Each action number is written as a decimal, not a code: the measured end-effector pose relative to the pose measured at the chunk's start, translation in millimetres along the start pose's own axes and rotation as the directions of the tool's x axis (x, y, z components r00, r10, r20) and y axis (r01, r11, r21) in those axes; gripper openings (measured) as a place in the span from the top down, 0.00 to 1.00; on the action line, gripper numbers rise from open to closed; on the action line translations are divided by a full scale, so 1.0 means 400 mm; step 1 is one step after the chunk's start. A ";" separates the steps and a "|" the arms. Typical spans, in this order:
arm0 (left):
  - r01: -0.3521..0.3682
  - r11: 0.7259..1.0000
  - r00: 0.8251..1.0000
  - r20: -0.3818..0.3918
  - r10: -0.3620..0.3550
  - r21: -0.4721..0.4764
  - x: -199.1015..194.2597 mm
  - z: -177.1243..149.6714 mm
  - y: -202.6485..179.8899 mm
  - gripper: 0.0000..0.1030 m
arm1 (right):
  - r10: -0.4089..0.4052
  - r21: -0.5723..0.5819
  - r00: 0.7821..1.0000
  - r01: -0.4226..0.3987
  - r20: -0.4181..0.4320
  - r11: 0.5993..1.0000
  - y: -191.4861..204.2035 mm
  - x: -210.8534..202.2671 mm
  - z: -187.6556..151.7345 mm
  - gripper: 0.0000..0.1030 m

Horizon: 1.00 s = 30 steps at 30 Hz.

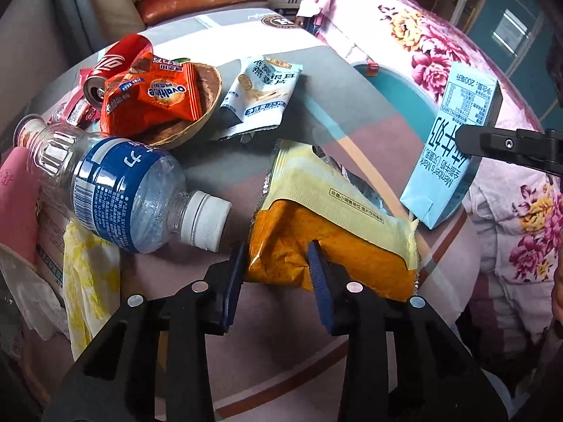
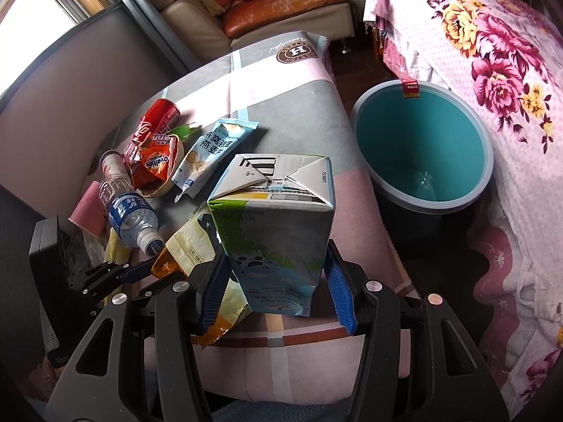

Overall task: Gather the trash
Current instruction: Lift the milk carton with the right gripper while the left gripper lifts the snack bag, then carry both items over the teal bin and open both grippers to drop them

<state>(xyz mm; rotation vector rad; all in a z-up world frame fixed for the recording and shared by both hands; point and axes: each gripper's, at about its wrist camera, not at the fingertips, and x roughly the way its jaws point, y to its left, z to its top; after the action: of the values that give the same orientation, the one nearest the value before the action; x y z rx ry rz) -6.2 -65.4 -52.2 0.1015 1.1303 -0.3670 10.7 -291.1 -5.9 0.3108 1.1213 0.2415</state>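
The round teal plastic waste bin with a pale rim stands on the floor beside the cloth-covered table, ahead and to the right of both tools and nearer the right one. The right gripper is clamped across the pale-blue rectangular milk carton, held upright above the table edge. The left gripper straddles the near corner of the yellow-and-orange foil snack bag, whose long axis runs away toward the bin; its jaws look pressed on the foil, though I cannot be sure they grip.
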 end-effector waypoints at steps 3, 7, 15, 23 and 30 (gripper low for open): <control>0.003 1.000 0.999 0.045 -0.003 0.001 -0.041 0.006 -0.001 0.72 | 0.001 -0.001 1.000 -0.001 0.009 1.000 0.003 -0.005 0.002 0.51; 0.007 1.000 0.994 0.109 -0.004 -0.025 -0.101 0.047 0.013 0.79 | -0.002 0.009 0.999 0.001 0.038 1.000 -0.007 -0.024 0.011 0.51; 0.005 0.997 0.982 0.186 0.010 -0.083 -0.160 0.113 0.037 0.79 | -0.006 0.029 0.996 0.004 0.091 1.000 -0.027 -0.059 0.038 0.52; 0.017 0.999 0.971 0.238 -0.008 -0.037 -0.159 0.255 -0.027 0.79 | -0.081 0.140 0.973 0.051 0.217 0.989 -0.155 -0.142 0.129 0.52; 0.020 0.997 0.977 0.212 -0.035 0.072 -0.057 0.394 -0.192 0.78 | -0.163 0.255 0.956 0.099 0.245 0.962 -0.313 -0.145 0.183 0.52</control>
<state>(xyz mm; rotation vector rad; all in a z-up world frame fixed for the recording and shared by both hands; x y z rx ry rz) 95.7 -173.6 43.9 0.1050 0.9073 -0.4314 57.4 -436.3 26.6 0.4675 0.9019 -0.0566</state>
